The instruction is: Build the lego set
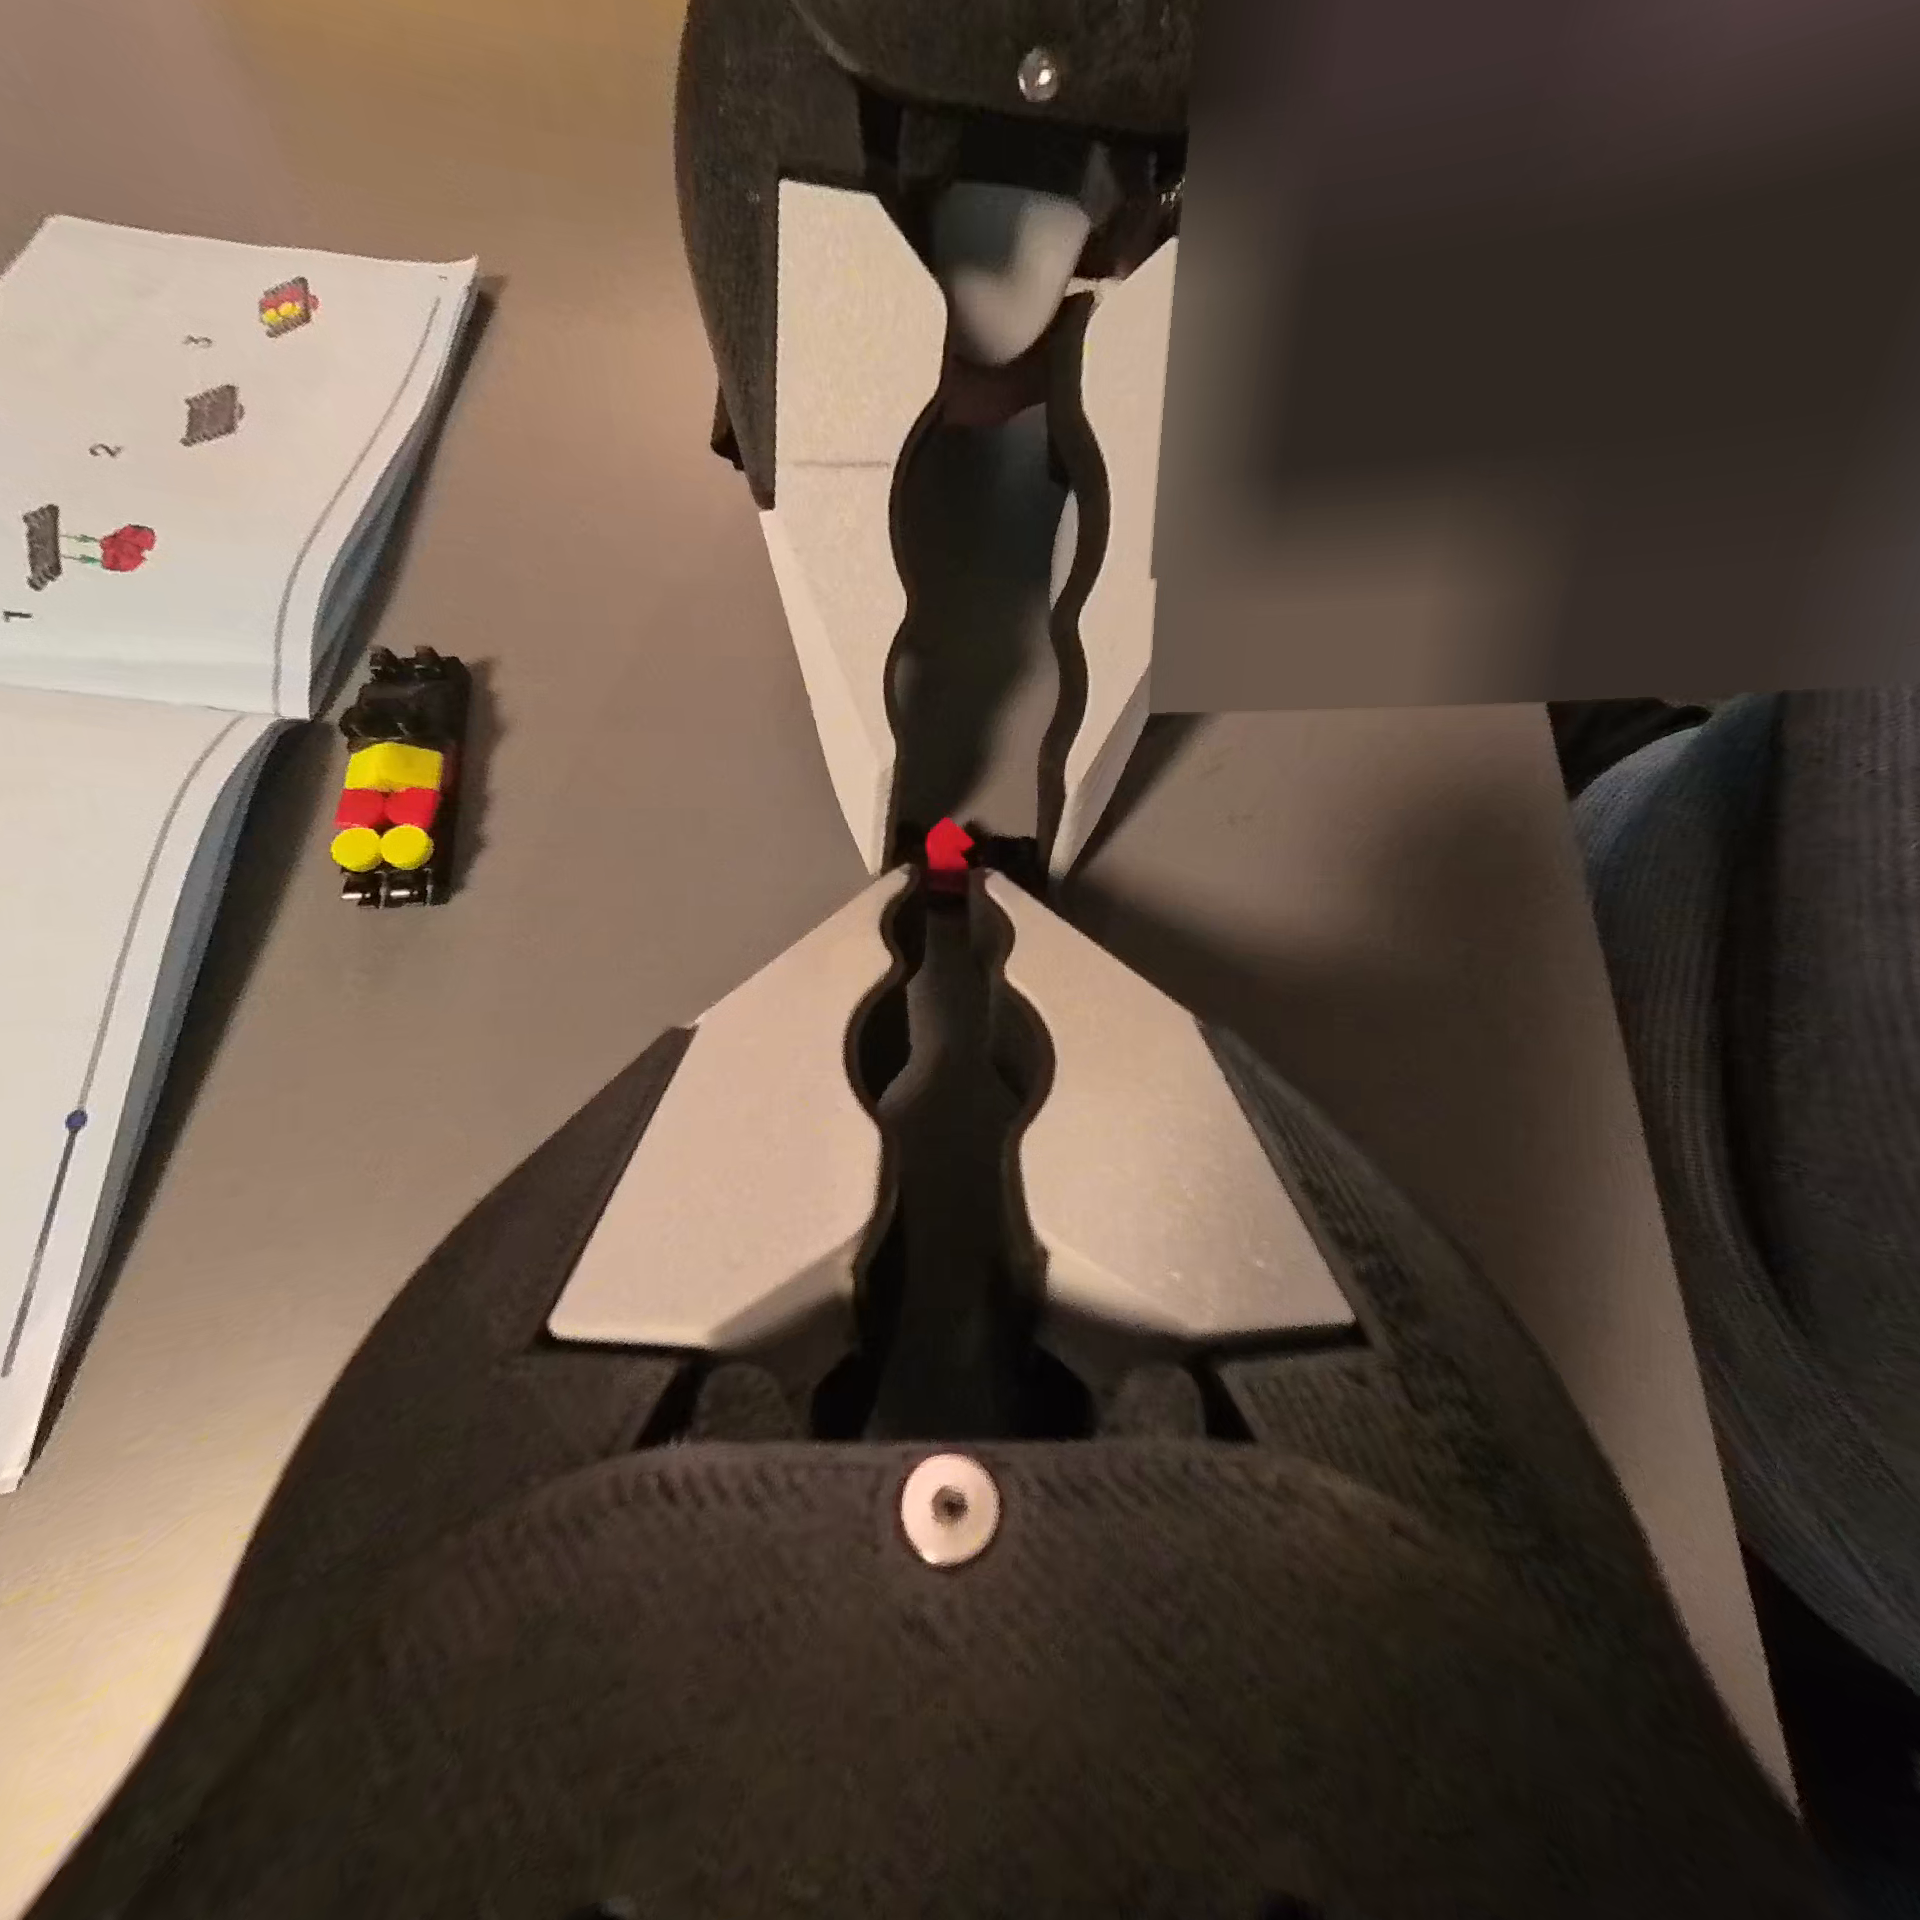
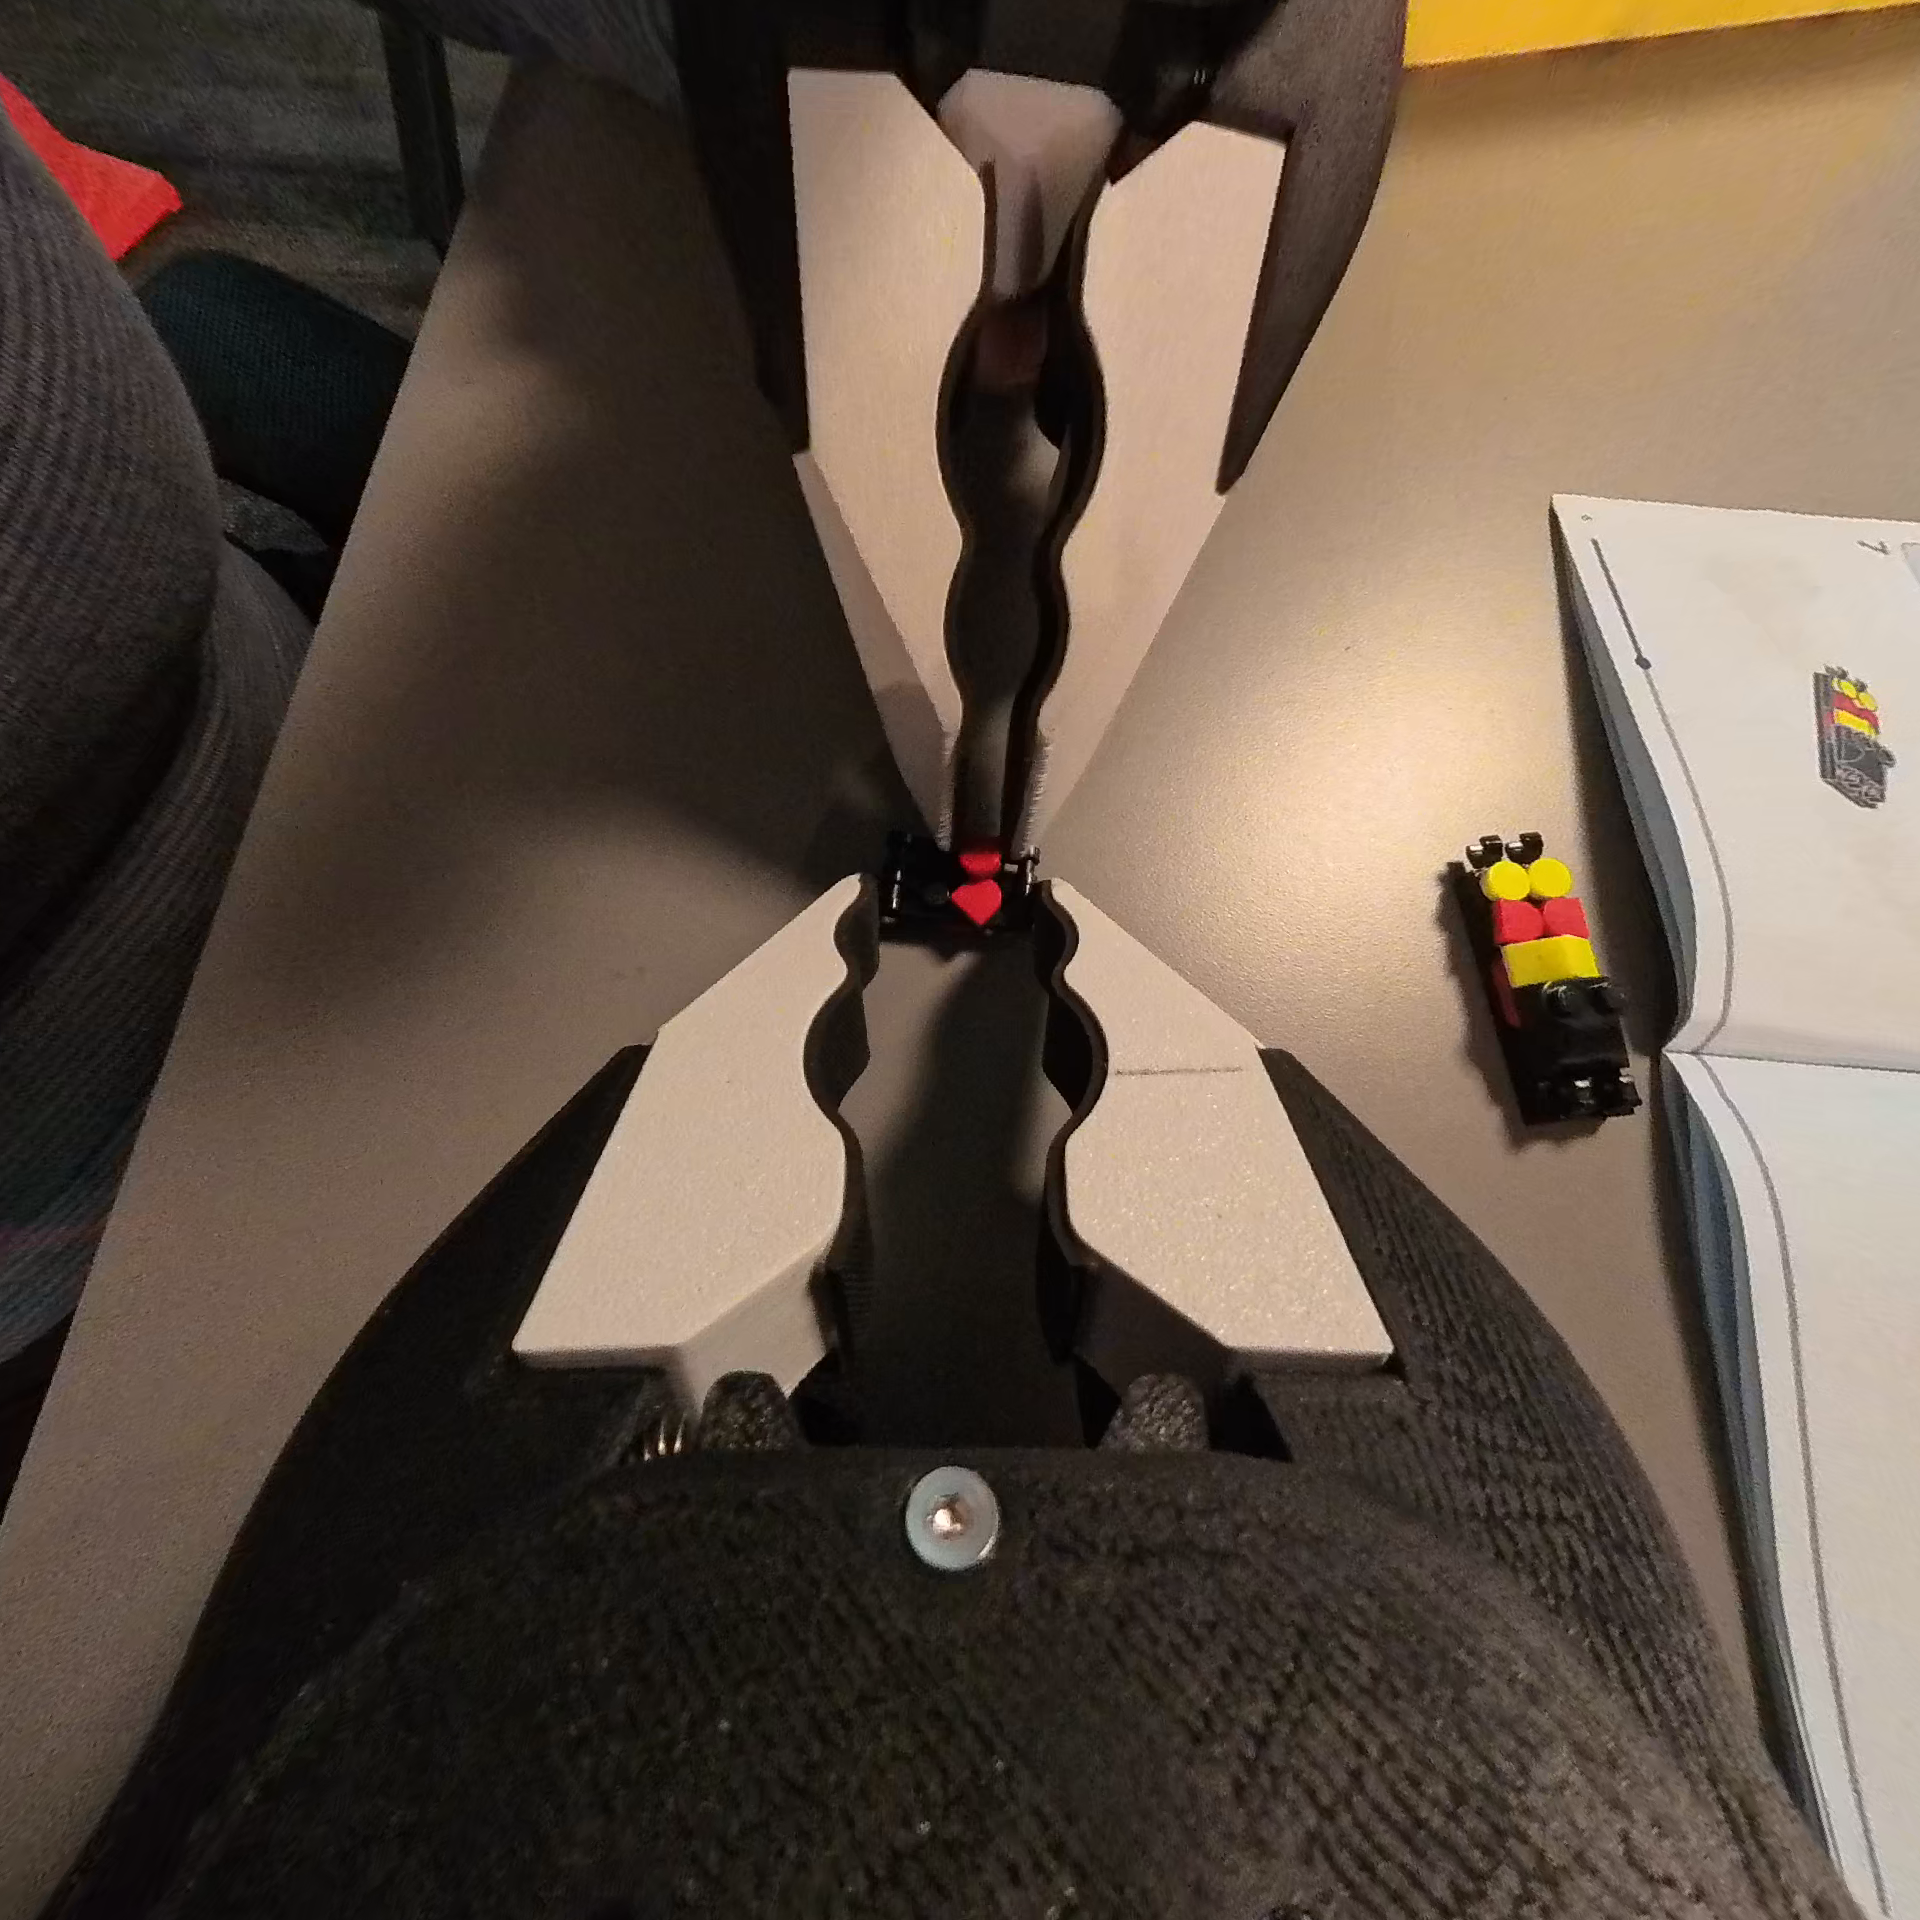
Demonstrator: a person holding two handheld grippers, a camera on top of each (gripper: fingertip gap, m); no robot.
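Observation:
My right gripper (image 2: 956, 906) is shut on a small black lego plate (image 2: 914, 899) that carries a red piece (image 2: 975, 902), held above the table. My left gripper (image 1: 943, 885) is shut on a small red piece (image 1: 943, 844) and meets the plate tip to tip. In the right wrist view the left gripper (image 2: 982, 840) comes in from the top, its red piece (image 2: 979, 860) touching the plate. In the left wrist view the right gripper (image 1: 971, 847) comes from the top, and only an edge of the black plate (image 1: 1008, 852) shows.
A built black, yellow and red lego strip (image 1: 397, 779) (image 2: 1543, 977) lies on the brown table (image 1: 582, 520) beside an open instruction booklet (image 1: 156, 468) (image 2: 1787, 831). The table edge (image 2: 416, 436) runs close by, with dark cloth (image 2: 94, 623) beyond it. A yellow object (image 2: 1662, 21) sits at the back. Left and right tips are no more than a few centimetres apart.

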